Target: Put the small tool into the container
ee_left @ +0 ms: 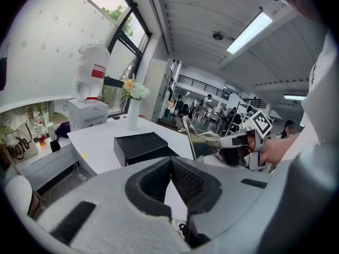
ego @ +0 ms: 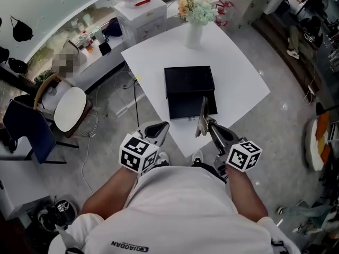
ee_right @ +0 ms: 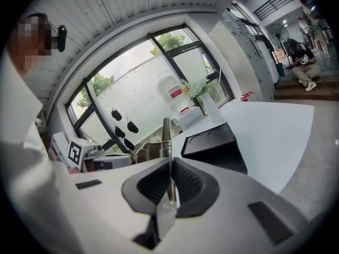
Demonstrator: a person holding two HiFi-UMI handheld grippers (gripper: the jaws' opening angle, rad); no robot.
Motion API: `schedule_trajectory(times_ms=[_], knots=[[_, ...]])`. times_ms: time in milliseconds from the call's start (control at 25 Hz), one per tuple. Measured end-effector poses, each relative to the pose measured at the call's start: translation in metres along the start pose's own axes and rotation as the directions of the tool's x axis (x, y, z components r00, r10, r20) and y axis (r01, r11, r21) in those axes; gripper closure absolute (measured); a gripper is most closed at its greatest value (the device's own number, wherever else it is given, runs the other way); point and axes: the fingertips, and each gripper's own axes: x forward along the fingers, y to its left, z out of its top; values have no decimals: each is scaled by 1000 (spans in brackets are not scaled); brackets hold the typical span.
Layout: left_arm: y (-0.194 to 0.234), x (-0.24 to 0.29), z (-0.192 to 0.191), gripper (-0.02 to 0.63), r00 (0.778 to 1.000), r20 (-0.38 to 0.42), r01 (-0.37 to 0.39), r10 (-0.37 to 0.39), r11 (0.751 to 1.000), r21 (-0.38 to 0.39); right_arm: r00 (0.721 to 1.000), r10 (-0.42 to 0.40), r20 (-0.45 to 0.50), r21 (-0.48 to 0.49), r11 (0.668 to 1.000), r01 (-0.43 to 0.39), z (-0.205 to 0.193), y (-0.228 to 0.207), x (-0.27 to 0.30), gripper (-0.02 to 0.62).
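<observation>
Holding a thin metal tool (ego: 202,116) upright in the right gripper (ego: 212,125), clamped tight, just short of the black container (ego: 189,91); left gripper (ego: 157,130) closed on nothing. Seemingly mid-carry: next calls for reaching forward over the box, lowering, then releasing.

White T-shirt (ego: 180,210) with small dark lettering; grey left gripper (ego: 158,129) and right gripper (ego: 213,127) bear black-and-white marker cubes (ego: 139,153).
</observation>
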Motion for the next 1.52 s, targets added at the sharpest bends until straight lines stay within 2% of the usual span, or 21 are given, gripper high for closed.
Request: schedule_trajectory(times_ms=[400,880,1320,1440,1520], knots=[[-5,20,11,597,996,29,-84,85,995,-58,994,61,-87,-107,992,-70,23,-24,10,581],[-10,26,11,597,986,25,-164,167,982,-94,984,124,-125,-117,983,-139,29,-41,15,581],[-3,22,13,597,978,32,-201,206,973,-109,980,137,-145,-128,979,-156,29,-44,18,581],[0,21,15,597,976,36,-207,213,972,-112,980,119,-162,-197,969,-150,34,-46,23,581],[3,19,15,597,975,36,-213,219,970,-116,978,90,-187,-302,942,-145,37,-47,31,582]])
